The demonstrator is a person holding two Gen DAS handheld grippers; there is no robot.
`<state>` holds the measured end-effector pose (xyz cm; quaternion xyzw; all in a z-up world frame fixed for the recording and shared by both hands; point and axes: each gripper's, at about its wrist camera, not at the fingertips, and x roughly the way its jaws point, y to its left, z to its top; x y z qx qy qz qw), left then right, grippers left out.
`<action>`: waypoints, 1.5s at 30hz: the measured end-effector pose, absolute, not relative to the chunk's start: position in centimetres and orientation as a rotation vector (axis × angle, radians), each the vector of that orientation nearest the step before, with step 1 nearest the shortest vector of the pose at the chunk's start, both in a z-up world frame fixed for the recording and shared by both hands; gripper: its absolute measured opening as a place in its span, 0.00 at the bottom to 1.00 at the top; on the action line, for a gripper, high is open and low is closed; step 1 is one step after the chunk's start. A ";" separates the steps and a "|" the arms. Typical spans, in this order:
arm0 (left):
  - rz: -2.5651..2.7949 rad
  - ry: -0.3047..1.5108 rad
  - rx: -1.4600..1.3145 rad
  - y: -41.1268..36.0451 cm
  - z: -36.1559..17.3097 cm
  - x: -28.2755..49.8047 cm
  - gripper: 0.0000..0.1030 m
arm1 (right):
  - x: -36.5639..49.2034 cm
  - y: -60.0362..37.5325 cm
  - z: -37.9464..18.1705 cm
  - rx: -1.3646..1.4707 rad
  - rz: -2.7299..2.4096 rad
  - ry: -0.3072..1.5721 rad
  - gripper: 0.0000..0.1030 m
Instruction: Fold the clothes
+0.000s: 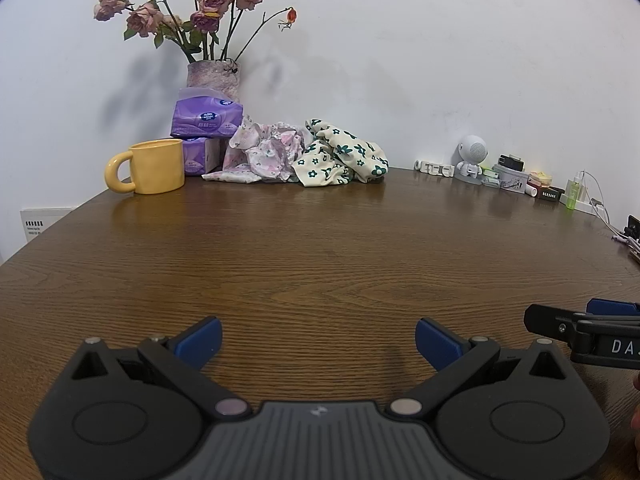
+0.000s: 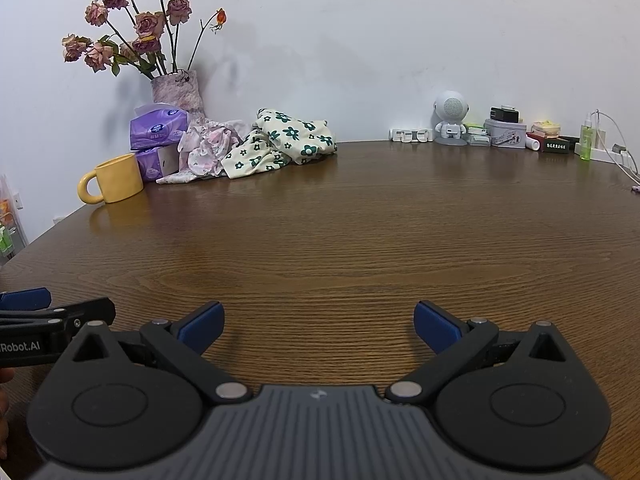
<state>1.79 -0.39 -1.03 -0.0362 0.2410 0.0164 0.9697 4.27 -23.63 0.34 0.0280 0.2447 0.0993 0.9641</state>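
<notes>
Both grippers hover low over the near edge of the wooden tabletop (image 1: 320,240), side by side: the left gripper (image 1: 318,340) and the right gripper (image 2: 319,324) each have blue-padded jaws spread wide, holding nothing. Well beyond them, against the white wall, lie two crumpled garments touching each other: a pink floral garment (image 1: 264,152) just right of the yellow mug (image 1: 156,166), and a cream garment with green flowers (image 1: 340,156) further right of it.
</notes>
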 end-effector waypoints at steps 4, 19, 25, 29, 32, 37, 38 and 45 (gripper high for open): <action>0.033 0.486 -0.073 -0.4 -1.0 1.8 1.00 | 4.2 -23.6 0.3 0.056 0.200 0.494 1.00; 0.031 0.486 -0.073 -0.3 -1.1 1.8 1.00 | 4.2 -23.6 0.2 0.057 0.198 0.491 1.00; 0.029 0.486 -0.074 -0.3 -1.1 1.8 1.00 | 4.3 -23.6 0.2 0.056 0.197 0.491 1.00; 0.029 0.486 -0.075 -0.3 -1.1 1.8 1.00 | 4.2 -23.5 0.2 0.056 0.196 0.490 1.00; 0.029 0.486 -0.076 -0.3 -1.2 1.8 1.00 | 4.2 -23.5 0.2 0.056 0.196 0.490 1.00; 0.027 0.485 -0.077 -0.3 -1.2 1.7 1.00 | 4.2 -23.5 0.1 0.055 0.195 0.490 1.00; 0.027 0.485 -0.077 -0.3 -1.2 1.7 1.00 | 4.2 -23.5 0.1 0.055 0.195 0.490 1.00; 0.026 0.484 -0.079 -0.3 -1.1 1.6 1.00 | 4.1 -23.5 0.0 0.055 0.195 0.490 1.00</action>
